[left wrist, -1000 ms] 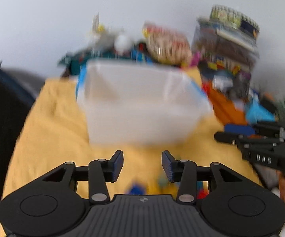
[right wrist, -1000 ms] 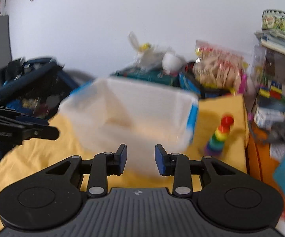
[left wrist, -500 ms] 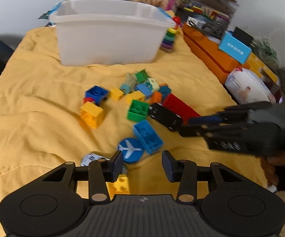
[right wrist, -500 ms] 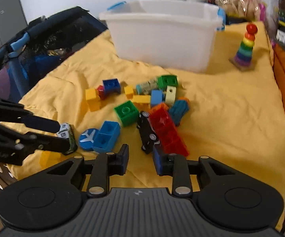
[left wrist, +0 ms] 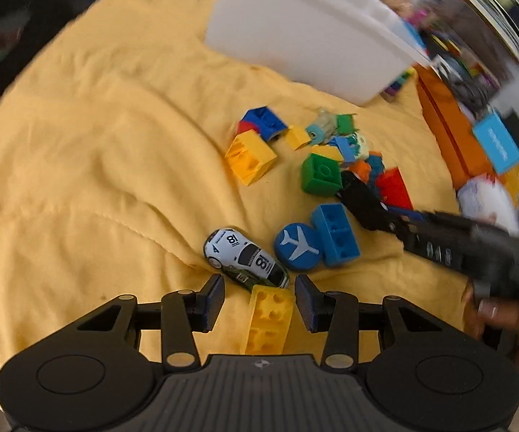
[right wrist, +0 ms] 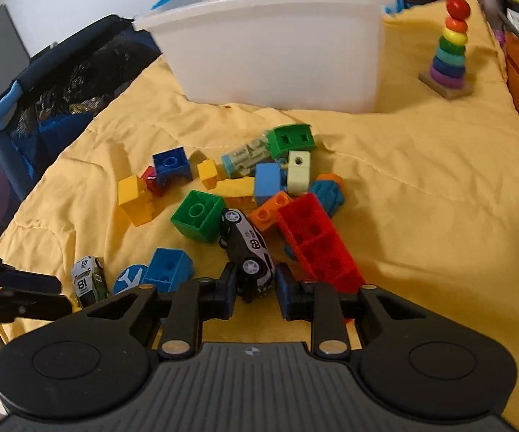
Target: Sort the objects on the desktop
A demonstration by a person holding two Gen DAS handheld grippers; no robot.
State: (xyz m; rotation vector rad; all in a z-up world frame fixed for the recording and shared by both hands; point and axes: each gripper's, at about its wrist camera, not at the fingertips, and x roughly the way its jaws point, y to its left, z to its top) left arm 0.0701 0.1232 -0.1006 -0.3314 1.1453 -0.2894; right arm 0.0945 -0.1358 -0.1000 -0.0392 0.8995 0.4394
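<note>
Toy bricks and cars lie scattered on a yellow cloth [right wrist: 421, 165] in front of a white bin [right wrist: 277, 54]. My right gripper [right wrist: 256, 295] is low over a black-and-white toy car [right wrist: 248, 252]. Its jaws are closing, with the car's rear end between the pads and a thin gap still showing on the right. My left gripper [left wrist: 259, 302] is open over a yellow brick [left wrist: 268, 316], which lies loose between its fingers. A white-and-green toy car [left wrist: 247, 257] sits just beyond them. The left wrist view shows the right gripper [left wrist: 385, 216] reaching in from the right.
A blue aeroplane disc [left wrist: 297, 246], a blue brick [left wrist: 335, 239], a green brick [right wrist: 198, 214] and a long red brick [right wrist: 317, 241] crowd around the black car. A ring-stacking toy [right wrist: 450, 46] stands at the back right. Orange boxes [left wrist: 450, 136] line the right edge; a dark mesh cot [right wrist: 43, 82] lies left.
Both grippers have dropped and tipped down from the bin to the toys. The right jaws have narrowed around the black car. The left gripper has rolled and come over the yellow brick.
</note>
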